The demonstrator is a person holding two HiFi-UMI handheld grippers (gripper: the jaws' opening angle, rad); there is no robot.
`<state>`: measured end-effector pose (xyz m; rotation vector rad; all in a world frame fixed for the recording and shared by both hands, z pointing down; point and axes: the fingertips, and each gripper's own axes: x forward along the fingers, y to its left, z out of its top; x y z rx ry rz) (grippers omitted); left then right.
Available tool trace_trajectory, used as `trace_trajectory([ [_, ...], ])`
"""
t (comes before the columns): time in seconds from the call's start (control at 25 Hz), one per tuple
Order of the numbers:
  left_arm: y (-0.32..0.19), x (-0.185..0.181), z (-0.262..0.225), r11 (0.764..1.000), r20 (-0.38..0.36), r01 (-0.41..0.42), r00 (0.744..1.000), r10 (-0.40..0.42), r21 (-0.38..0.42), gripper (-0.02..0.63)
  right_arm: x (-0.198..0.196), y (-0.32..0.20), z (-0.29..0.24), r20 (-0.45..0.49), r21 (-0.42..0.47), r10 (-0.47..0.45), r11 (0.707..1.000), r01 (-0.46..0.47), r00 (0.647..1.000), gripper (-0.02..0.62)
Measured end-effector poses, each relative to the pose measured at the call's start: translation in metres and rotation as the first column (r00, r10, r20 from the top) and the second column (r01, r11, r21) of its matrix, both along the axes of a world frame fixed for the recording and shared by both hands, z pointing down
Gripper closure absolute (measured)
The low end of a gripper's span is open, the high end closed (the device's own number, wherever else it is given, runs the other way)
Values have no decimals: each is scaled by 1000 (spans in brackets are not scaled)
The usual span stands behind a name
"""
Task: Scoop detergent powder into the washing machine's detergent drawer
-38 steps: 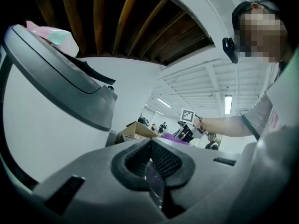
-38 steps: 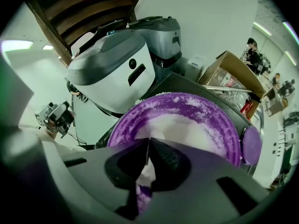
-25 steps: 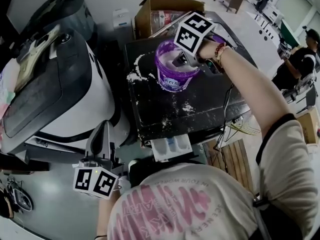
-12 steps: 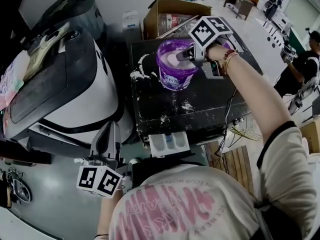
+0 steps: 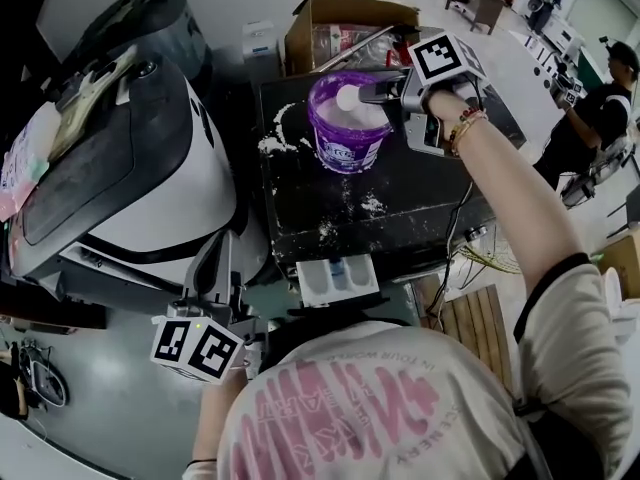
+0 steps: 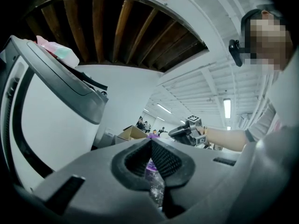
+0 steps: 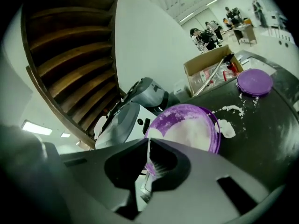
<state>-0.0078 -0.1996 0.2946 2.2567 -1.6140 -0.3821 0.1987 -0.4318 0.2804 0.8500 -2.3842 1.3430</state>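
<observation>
Up in the top middle of the head view sits one purple tub [image 5: 345, 143] of white powder. It stands open on the black washing machine top [image 5: 420, 198]. One scoop [image 5: 349, 97] is over the mouth of the tub, and its round bowl looks white with powder. The scoop lies long-ways from left to right in the frame. Its bowl points left and its handle runs right into the right gripper [image 5: 372, 94]. The jaws of that gripper are pressed tight on the thin handle. I cannot tell if the bowl touches the powder in the tub.

One drawer [image 5: 338, 280] sticks out of the front edge of the washing machine, at the bottom middle of the frame. It is pulled open and split into small parts. It is well apart from the scoop and the tub.

Two grippers show in all. The left gripper [image 5: 217, 248] is at the lower left, beside the drawer, and points up the frame. Its jaws are pressed together with nothing between them.

Several patches of spilled powder [image 5: 372, 206] lie on the black top, left of the tub and below it. One purple lid [image 7: 254, 81] lies flat on the top past the tub in the right gripper view. One cardboard box [image 5: 345, 18] stands behind the tub. One big white and black machine [image 5: 150, 178] fills the left side.
</observation>
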Motion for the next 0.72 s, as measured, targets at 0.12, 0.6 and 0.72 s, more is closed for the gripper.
trace_trajectory([
  [0.12,-7,3,-5,999,4,-37,999,37,5,604,4,7,-8,43,12,67,998,-68,997,589],
  [0.6,-40,-28,-25,972,24,-233,972,232,29,606,-19,47,-2,205,-46,294,956,-291,934,589],
  [0.72,-44,-39,-29,959,23,-280,960,279,34,605,-24,58,2,242,-74,350,937,-342,905,589],
])
